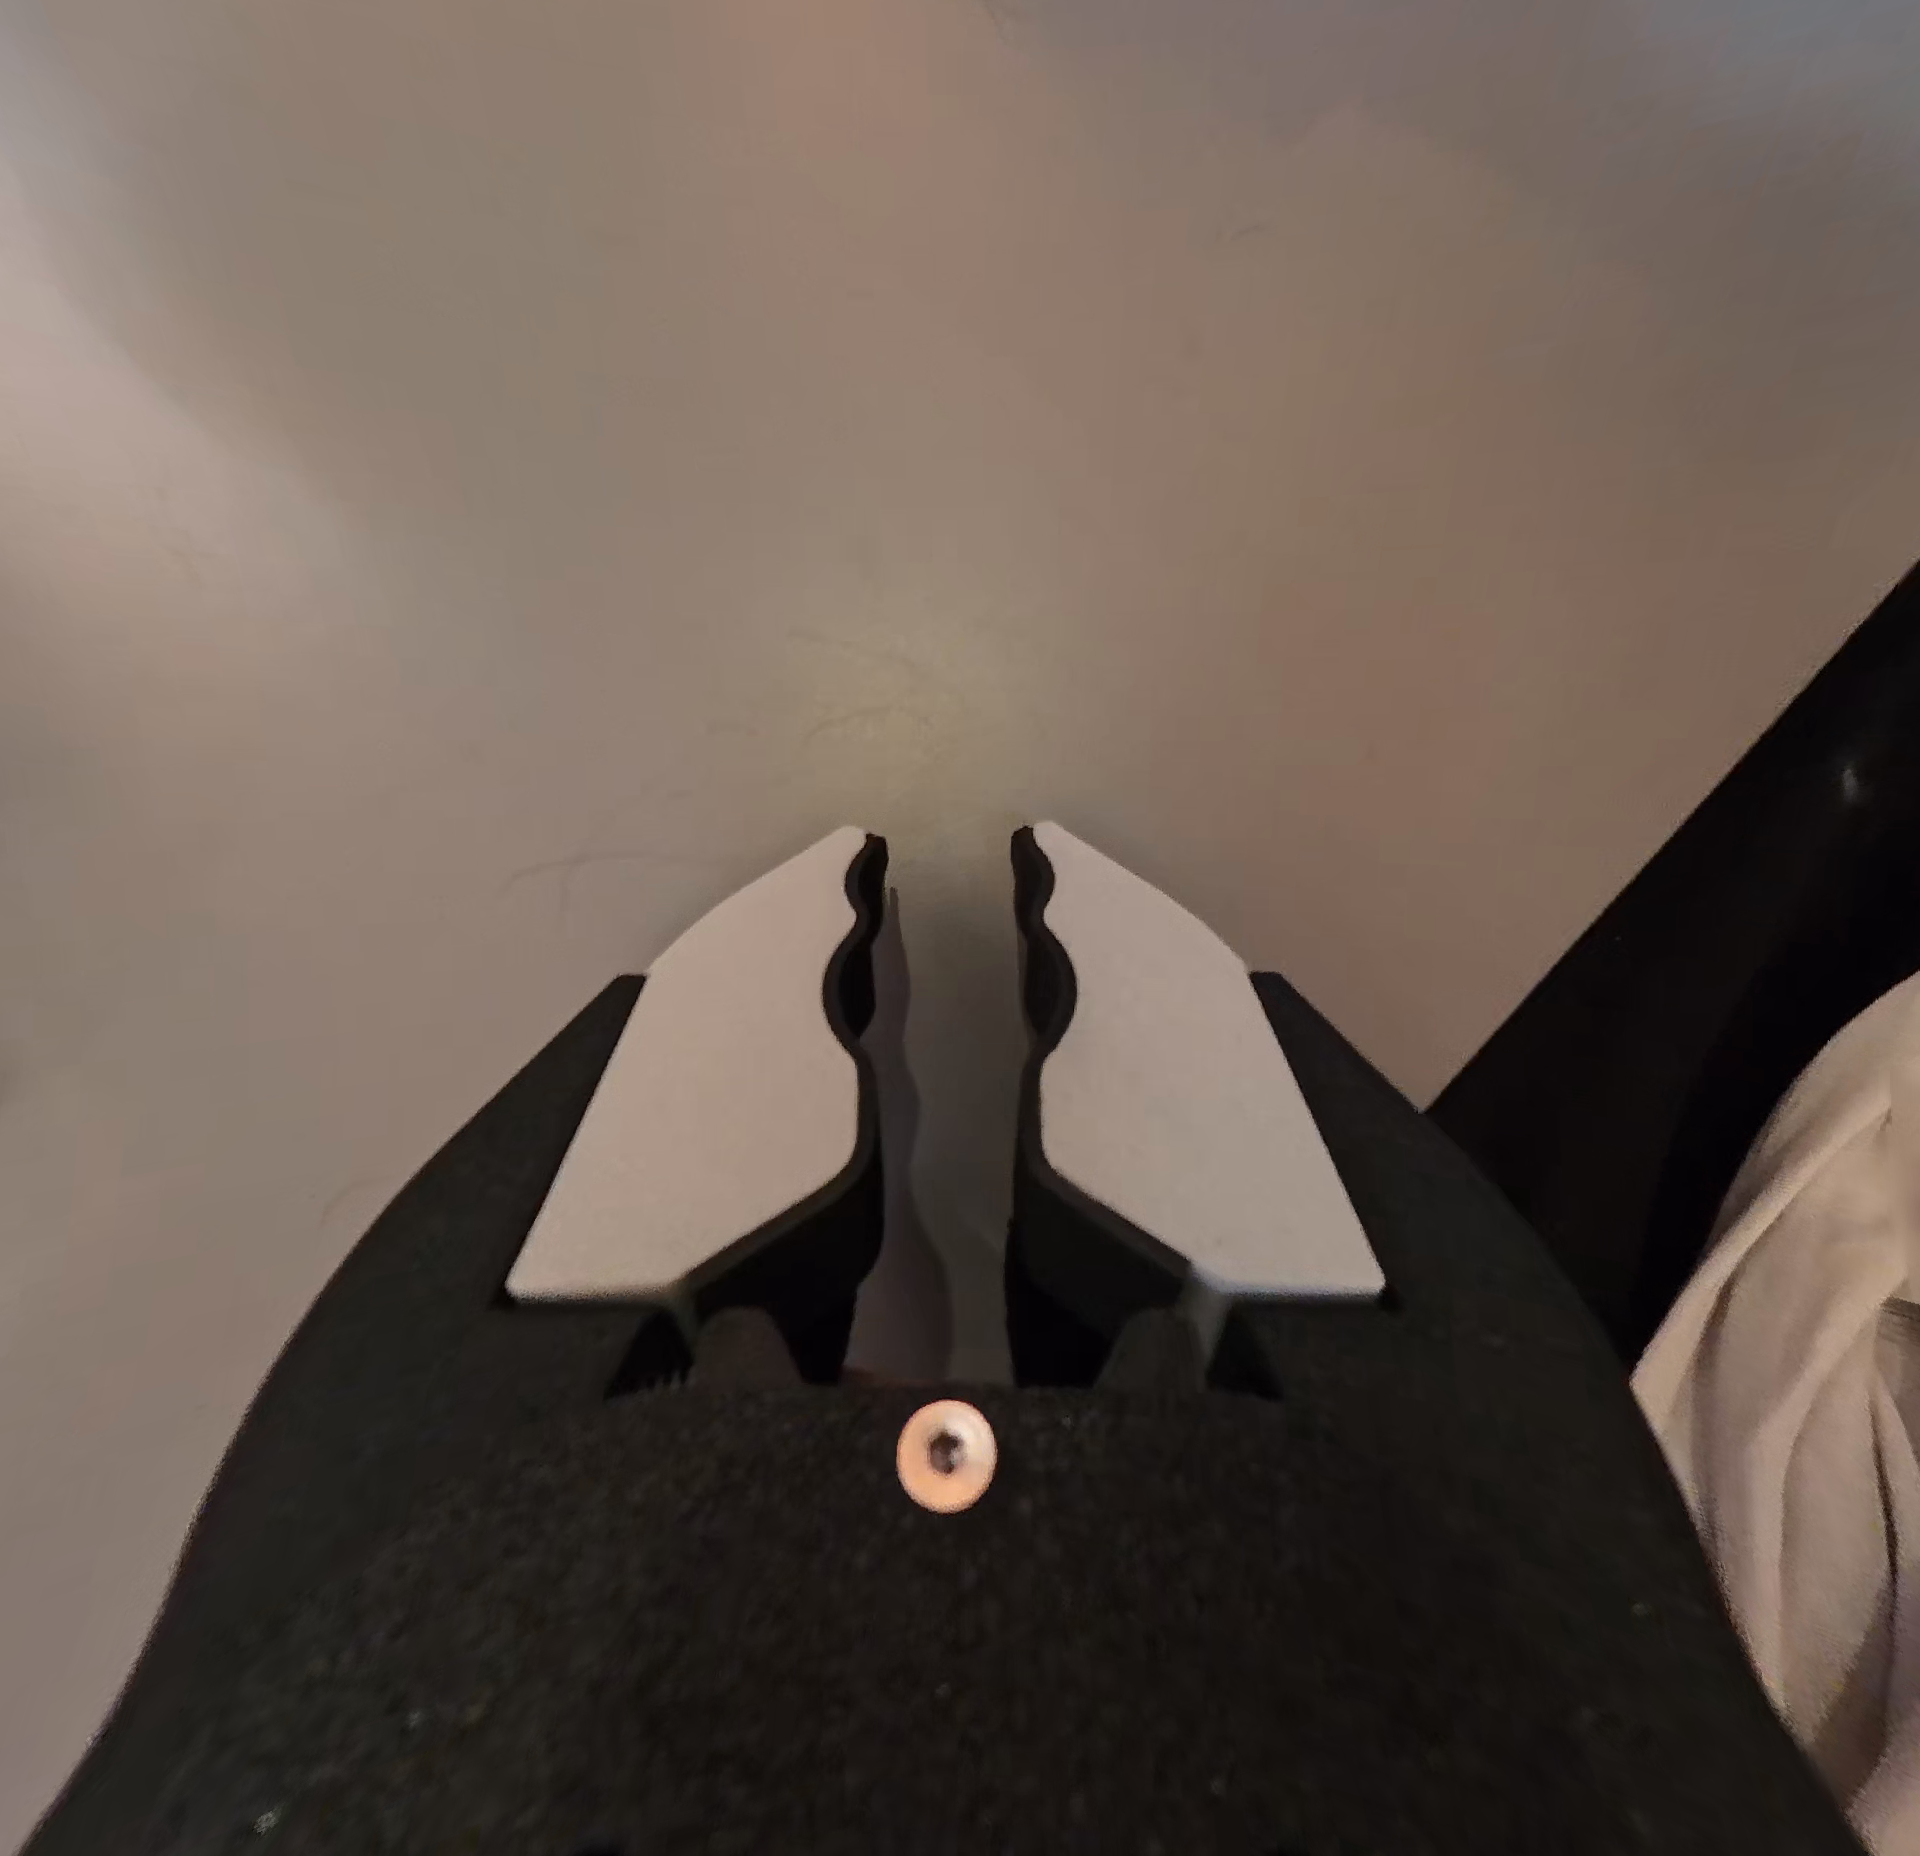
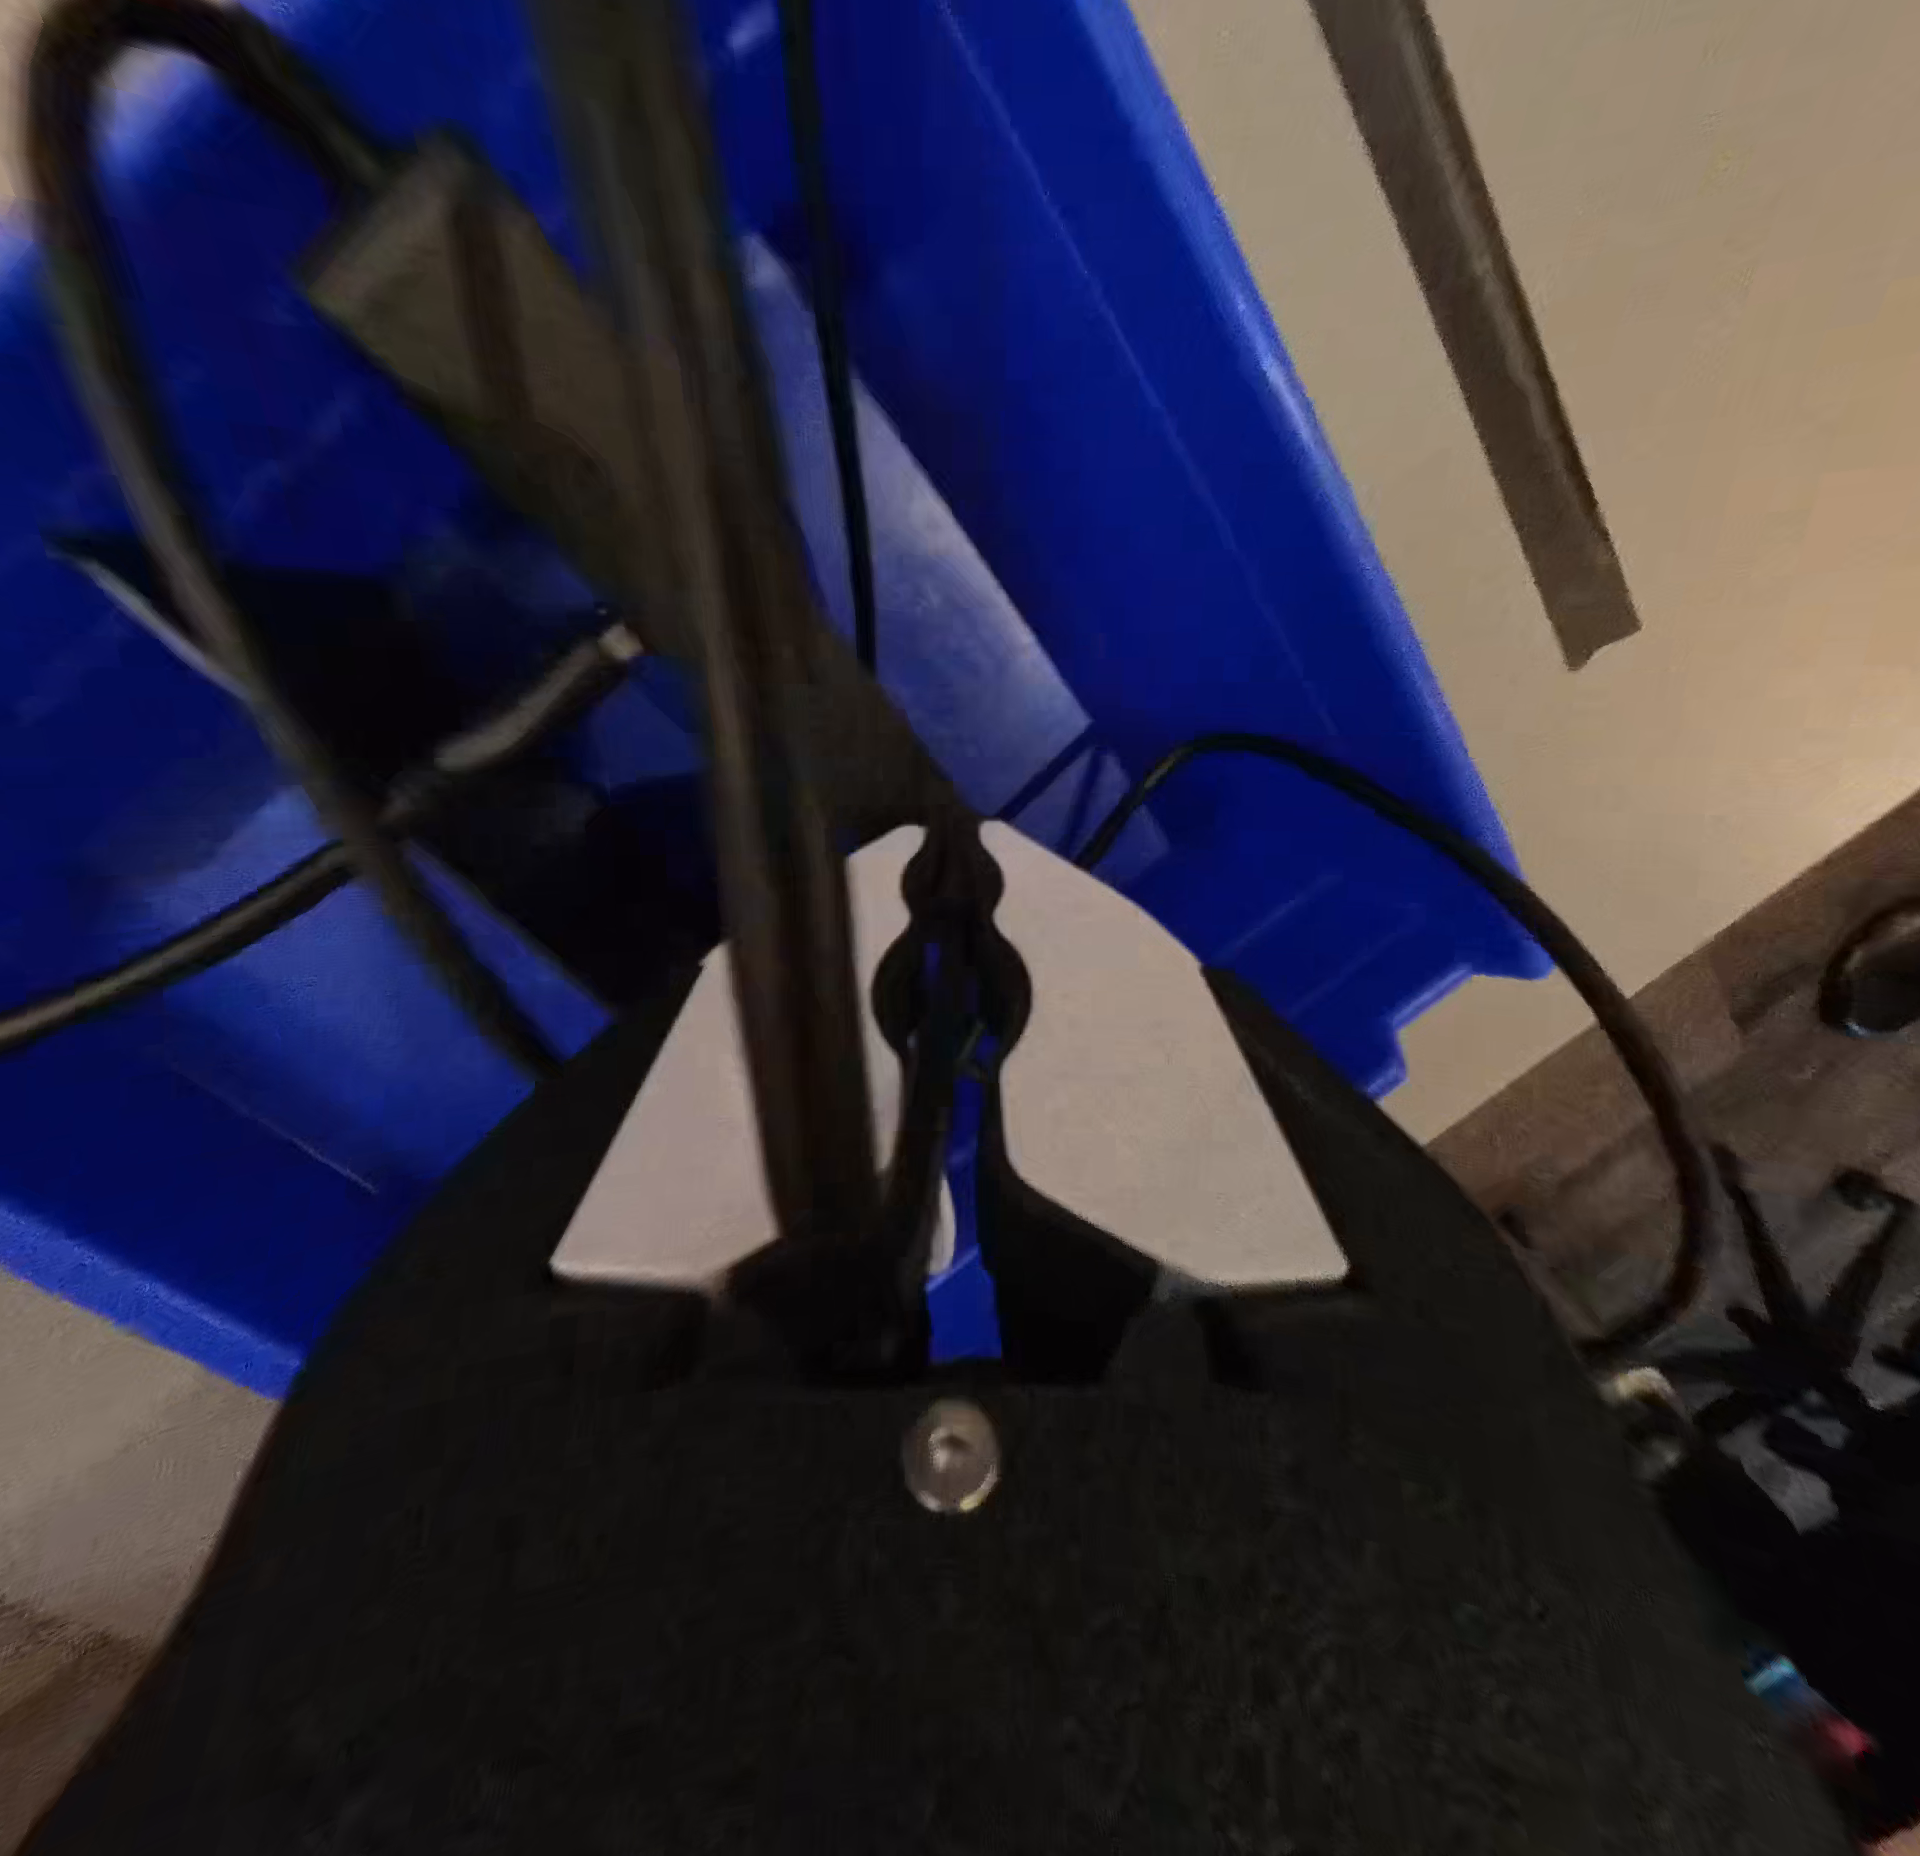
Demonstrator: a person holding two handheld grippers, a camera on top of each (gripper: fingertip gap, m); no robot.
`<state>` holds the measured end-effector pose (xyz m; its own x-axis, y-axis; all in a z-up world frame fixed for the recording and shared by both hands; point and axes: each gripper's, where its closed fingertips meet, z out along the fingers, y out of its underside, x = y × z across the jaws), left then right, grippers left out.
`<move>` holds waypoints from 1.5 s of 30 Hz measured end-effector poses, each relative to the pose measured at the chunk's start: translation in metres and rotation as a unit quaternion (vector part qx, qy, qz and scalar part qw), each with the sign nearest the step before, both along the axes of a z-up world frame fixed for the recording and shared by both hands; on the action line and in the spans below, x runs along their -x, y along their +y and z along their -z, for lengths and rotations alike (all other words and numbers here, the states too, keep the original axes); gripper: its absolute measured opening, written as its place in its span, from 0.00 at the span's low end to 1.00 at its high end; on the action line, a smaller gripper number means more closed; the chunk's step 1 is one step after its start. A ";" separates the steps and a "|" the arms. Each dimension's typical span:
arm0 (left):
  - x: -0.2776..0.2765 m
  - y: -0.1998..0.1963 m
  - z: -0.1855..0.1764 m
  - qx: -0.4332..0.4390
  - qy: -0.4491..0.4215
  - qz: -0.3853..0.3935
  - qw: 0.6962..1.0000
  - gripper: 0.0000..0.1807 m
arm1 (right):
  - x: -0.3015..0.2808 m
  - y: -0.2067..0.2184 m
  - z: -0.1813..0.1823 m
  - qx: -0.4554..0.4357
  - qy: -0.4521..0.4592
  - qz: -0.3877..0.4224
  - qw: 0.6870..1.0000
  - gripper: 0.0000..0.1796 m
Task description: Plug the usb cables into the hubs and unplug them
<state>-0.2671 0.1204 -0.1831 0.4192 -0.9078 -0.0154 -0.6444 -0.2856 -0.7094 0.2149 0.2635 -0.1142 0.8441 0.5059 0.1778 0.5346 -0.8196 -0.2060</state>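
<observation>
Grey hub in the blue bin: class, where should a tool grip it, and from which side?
Probably across the hub at mid-body, on its long sides, entering the open top of the bin; its cable leaves one end, so avoid that end.

Left gripper (image 1: 950, 850): black grainy body, prob. 3D-printed, w/ one silver screw (image 1: 945, 1457) at centre near the camera. Two pale grey fingers (image 1: 717, 1110), flat tops, black wavy inner edges. Right gripper (image 2: 951, 871): same black textured body, same silver screw (image 2: 950, 1465), pale grey fingers (image 2: 1122, 1100) w/ black scalloped inner edges.
</observation>
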 end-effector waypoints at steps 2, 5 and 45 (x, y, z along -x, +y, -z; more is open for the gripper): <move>0.002 0.002 0.001 0.001 0.001 -0.004 1.000 0.13 | -0.012 0.005 0.013 0.002 -0.038 0.019 0.999 0.07; 0.007 0.003 0.001 0.005 -0.002 -0.011 1.000 0.13 | -0.007 0.012 -0.014 -0.065 0.007 0.042 0.997 0.18; 0.004 -0.004 0.000 0.008 0.001 0.006 1.000 0.13 | 0.089 -0.050 -0.114 -0.336 0.199 -0.082 0.917 0.04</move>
